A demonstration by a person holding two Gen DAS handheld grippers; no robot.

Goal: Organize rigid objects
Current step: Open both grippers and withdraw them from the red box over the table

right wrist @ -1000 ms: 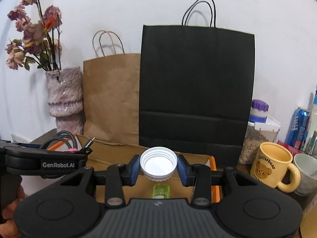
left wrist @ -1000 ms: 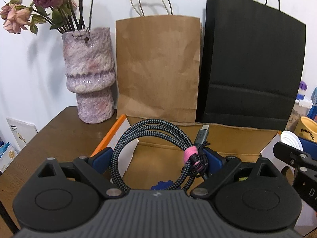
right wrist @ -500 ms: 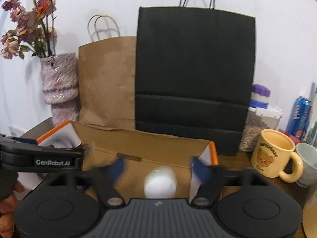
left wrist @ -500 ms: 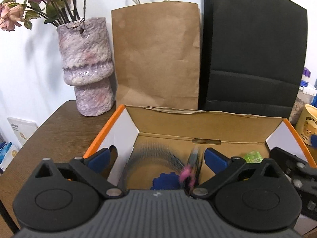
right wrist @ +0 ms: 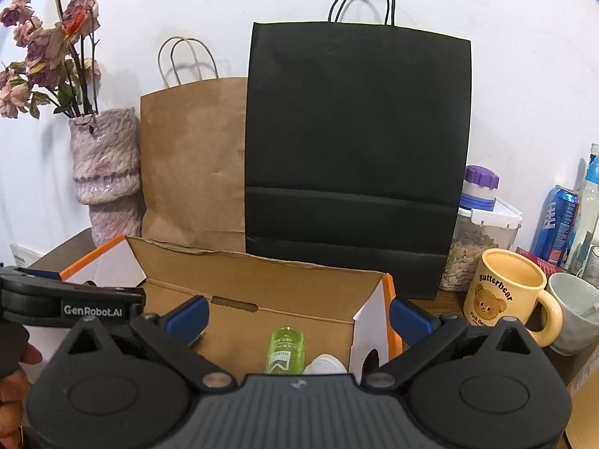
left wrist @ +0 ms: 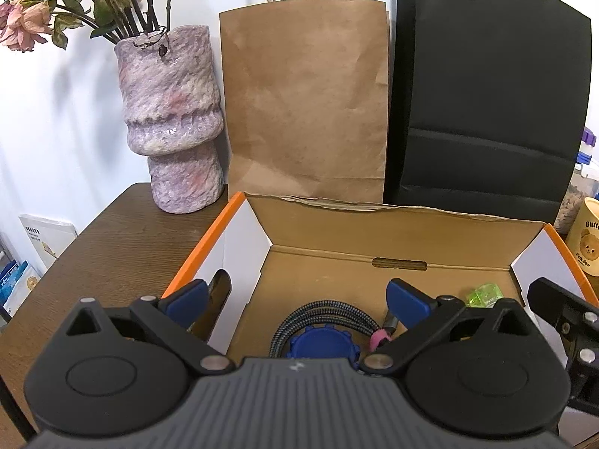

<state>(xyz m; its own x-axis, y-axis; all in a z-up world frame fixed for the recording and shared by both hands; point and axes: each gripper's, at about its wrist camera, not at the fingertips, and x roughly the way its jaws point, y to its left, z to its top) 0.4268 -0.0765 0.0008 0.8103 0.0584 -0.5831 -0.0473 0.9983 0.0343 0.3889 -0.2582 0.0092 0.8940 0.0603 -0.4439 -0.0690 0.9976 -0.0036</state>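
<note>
The coiled braided cable [left wrist: 322,318] that a second ago sat between the left gripper's [left wrist: 297,295] pads now lies on the floor of the cardboard box [left wrist: 374,232], beside a blue toothed disc [left wrist: 322,344], and the white cap [right wrist: 324,363] the right gripper [right wrist: 297,316] was clamping has likewise dropped into the box, just beside the green bottle [right wrist: 285,350]. The left jaws stand wide with nothing between them. The right jaws are opening, also bare, straddling the box's right wall. Behind the box stand a brown paper bag [left wrist: 307,97], a black paper bag [left wrist: 486,104] and a mottled vase [left wrist: 172,112]; a yellow bear mug [right wrist: 501,295] sits to the right
</note>
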